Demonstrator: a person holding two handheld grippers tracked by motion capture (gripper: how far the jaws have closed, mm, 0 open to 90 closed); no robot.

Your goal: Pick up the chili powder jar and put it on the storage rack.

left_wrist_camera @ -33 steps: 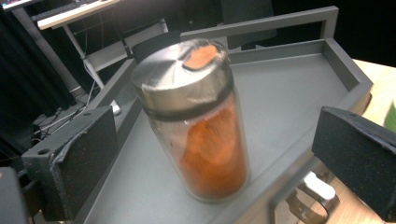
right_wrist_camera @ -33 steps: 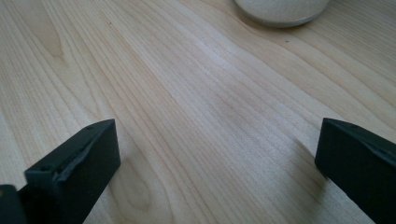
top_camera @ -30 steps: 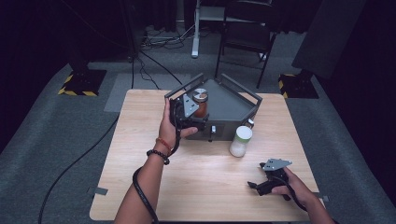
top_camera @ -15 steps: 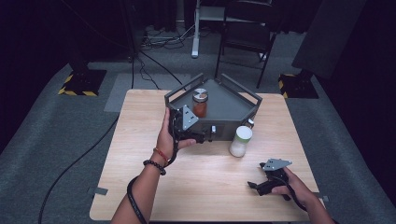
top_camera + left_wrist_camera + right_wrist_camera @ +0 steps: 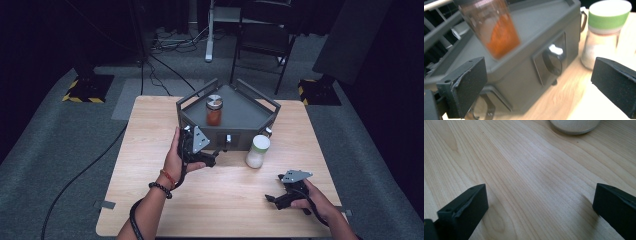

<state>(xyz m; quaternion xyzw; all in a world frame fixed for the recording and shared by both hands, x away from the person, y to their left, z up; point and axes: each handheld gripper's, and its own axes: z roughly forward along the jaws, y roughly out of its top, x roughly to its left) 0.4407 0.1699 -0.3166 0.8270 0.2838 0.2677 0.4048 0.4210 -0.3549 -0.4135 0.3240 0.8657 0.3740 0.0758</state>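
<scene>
Jars are split: the orange-filled jar [image 5: 214, 112] stands on the grey tray [image 5: 250, 117], the green-banded jar [image 5: 258, 151] beside it, so the spread, empty left gripper [image 5: 216, 156] should likely close on that next while the right gripper [image 5: 271, 199] rests spread on the surface [image 5: 150, 150]

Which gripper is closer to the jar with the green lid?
Left. The left gripper is beside the grey rack, a short way left of the jar. The right gripper rests on the table, farther off, nearer the person.

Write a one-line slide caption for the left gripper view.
Open left gripper faces a grey rack holding an orange spice jar.
</scene>
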